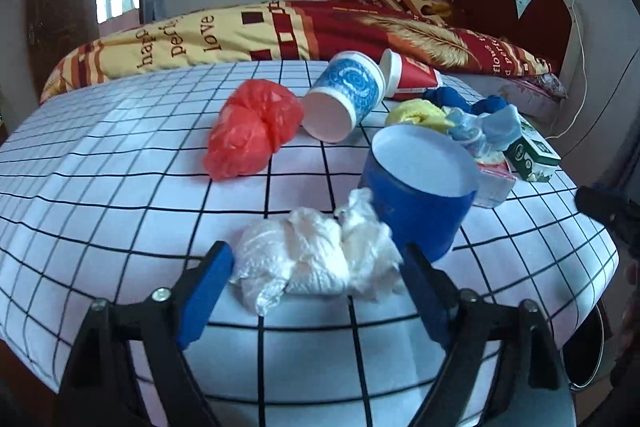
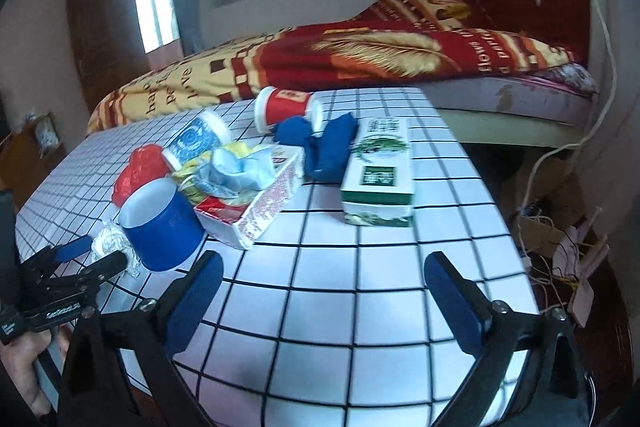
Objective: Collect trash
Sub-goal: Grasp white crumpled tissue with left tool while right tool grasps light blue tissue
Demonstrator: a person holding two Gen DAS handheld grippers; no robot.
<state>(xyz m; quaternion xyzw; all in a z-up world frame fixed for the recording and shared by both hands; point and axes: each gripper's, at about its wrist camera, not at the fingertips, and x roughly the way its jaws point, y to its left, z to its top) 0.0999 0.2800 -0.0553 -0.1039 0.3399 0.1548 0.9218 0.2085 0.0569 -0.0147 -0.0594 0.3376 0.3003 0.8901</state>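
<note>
A crumpled white tissue wad (image 1: pixel 316 259) lies on the checked tablecloth (image 1: pixel 120 187), between the open pads of my left gripper (image 1: pixel 318 267). A blue cup (image 1: pixel 416 187) stands just behind it to the right. Further back lie a red plastic bag (image 1: pixel 252 127), a tipped blue-patterned cup (image 1: pixel 348 95), a red cup (image 1: pixel 408 75), a yellow wrapper (image 1: pixel 420 113) and a green carton (image 1: pixel 534 151). My right gripper (image 2: pixel 324 287) is open and empty above the bare cloth near the table's front edge. The left gripper shows in the right wrist view (image 2: pixel 94 259) around the tissue (image 2: pixel 114 243).
An open red-and-white box (image 2: pixel 256 203) holds pale blue and yellow wrappers. Blue cloth pieces (image 2: pixel 324 143) lie beside the green carton (image 2: pixel 378 175). A bed with a red and yellow quilt (image 2: pixel 320 59) stands behind the table. Cables (image 2: pixel 556 239) lie on the floor at right.
</note>
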